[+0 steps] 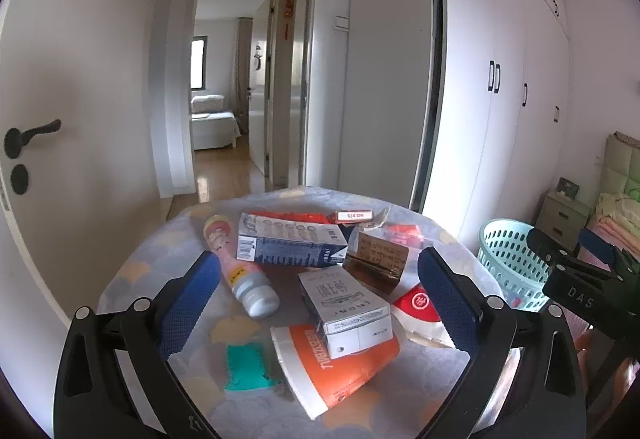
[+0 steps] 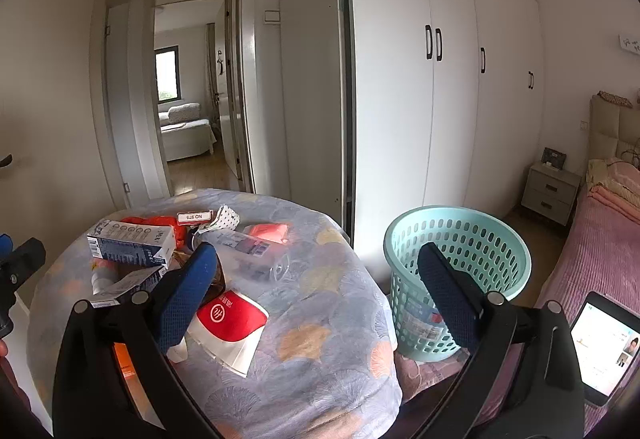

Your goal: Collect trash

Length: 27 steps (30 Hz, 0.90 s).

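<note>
Trash lies piled on a round table under a patterned cloth [image 1: 160, 259]: a pink bottle [image 1: 240, 271], a blue-and-white carton [image 1: 292, 245], a small white carton [image 1: 348, 311], an orange paper cup [image 1: 340, 363], a green wrapper [image 1: 248, 367] and a red-and-white paper bag [image 1: 420, 309]. My left gripper [image 1: 319, 255] hovers open over the pile with nothing between its fingers. My right gripper [image 2: 317, 249] is open and holds nothing, spanning the table's right edge and a teal basket [image 2: 456, 239] on the floor. The paper bag [image 2: 232, 323] lies by its left finger.
A brown foil wrapper [image 1: 376, 263], a red box [image 1: 354, 215] and a clear plastic bottle [image 2: 248, 251] also lie on the table. A labelled bottle [image 2: 416, 319] sits inside the basket. Right of the basket are a pink bed [image 2: 600, 251], a phone [image 2: 604, 347] and a nightstand [image 2: 550, 191]. White wardrobes [image 2: 452, 99] stand behind.
</note>
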Available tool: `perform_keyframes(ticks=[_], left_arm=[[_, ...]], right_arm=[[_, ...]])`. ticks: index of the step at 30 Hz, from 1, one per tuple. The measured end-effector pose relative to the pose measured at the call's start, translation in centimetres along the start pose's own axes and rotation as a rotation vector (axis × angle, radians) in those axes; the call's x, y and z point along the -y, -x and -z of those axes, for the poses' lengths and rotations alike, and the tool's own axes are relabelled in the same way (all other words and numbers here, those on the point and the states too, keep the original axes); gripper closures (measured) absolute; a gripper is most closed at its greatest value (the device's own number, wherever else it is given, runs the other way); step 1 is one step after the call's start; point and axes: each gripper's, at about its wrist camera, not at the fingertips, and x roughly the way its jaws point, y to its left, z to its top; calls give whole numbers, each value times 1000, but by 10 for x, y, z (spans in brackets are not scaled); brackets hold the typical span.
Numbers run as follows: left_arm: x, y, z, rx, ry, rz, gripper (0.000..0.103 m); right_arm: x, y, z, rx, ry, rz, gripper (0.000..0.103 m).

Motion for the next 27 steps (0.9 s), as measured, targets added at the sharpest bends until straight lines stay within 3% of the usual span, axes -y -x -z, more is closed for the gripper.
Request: perform_keyframes(ticks=[27], left_arm=[[-17,-3,7,-13,51,8,8]], right_arm=[[-6,-2,6,-16,4,-23,7]])
